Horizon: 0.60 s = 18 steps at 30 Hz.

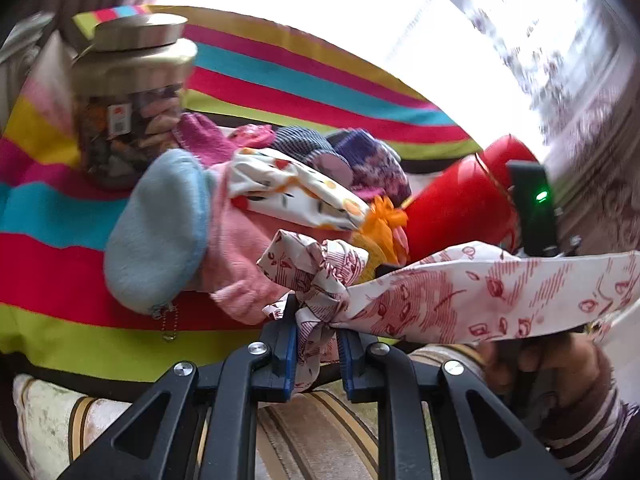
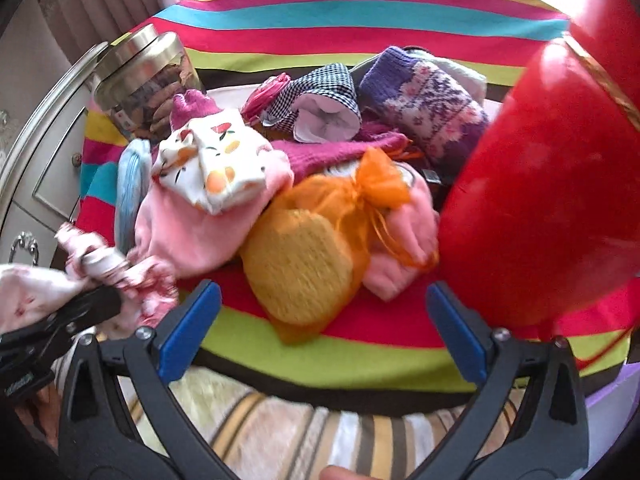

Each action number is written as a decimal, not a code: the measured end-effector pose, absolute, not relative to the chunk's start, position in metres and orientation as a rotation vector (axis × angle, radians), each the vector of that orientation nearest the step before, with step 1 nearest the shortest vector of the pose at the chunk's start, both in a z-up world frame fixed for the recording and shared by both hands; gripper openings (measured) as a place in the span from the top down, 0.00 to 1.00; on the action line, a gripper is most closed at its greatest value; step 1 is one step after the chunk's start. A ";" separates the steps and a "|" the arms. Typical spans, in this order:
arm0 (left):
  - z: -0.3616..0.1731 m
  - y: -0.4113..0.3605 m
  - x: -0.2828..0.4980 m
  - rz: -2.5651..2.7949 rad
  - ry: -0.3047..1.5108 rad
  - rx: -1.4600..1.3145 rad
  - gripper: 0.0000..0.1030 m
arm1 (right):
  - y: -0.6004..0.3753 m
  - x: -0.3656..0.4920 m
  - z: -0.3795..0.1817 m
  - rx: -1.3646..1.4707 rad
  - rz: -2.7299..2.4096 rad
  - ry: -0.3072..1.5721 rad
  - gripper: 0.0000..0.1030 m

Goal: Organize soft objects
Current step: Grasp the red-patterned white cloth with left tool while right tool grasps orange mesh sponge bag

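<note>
My left gripper [image 1: 316, 320] is shut on a white cloth with red print [image 1: 460, 300], pinched at a bunched knot; the cloth stretches off to the right above the striped table cover [image 1: 60, 280]. The same cloth [image 2: 24, 292] shows at the left edge of the right wrist view. My right gripper [image 2: 322, 296] stands open over the near side of a pile of soft things. Just beyond its fingers lies an orange mesh bag [image 2: 304, 264] with a yellow knitted piece inside. A pink fleece [image 2: 192, 232], a fruit-print cloth [image 2: 216, 164] and a purple knitted sock [image 2: 432, 108] lie further back.
A glass jar with a metal lid [image 2: 148, 76] stands at the pile's back left. A red container [image 2: 552, 200] fills the right side. A light blue pouch [image 1: 160, 232] lies at the left of the pile. A checked fabric item [image 2: 320, 84] sits behind. A striped rug [image 2: 320, 432] lies below.
</note>
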<state>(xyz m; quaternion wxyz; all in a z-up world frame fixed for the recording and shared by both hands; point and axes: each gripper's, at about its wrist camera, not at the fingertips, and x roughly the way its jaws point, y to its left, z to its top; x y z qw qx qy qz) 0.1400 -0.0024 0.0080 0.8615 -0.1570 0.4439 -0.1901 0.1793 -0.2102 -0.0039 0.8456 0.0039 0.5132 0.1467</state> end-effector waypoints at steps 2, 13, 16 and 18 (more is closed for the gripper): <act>0.003 0.005 0.143 -0.395 0.939 -0.370 0.83 | -0.197 0.186 -0.013 -0.077 0.294 1.115 0.10; -0.009 0.021 0.143 -0.409 0.952 -0.446 0.83 | -0.139 0.194 -0.045 -0.460 0.327 1.165 0.11; -0.012 0.020 0.145 -0.409 0.961 -0.448 0.83 | -0.137 0.200 -0.051 -0.477 0.319 1.169 0.11; -0.013 0.019 0.147 -0.409 0.969 -0.449 0.83 | -0.136 0.205 -0.052 -0.457 0.324 1.169 0.15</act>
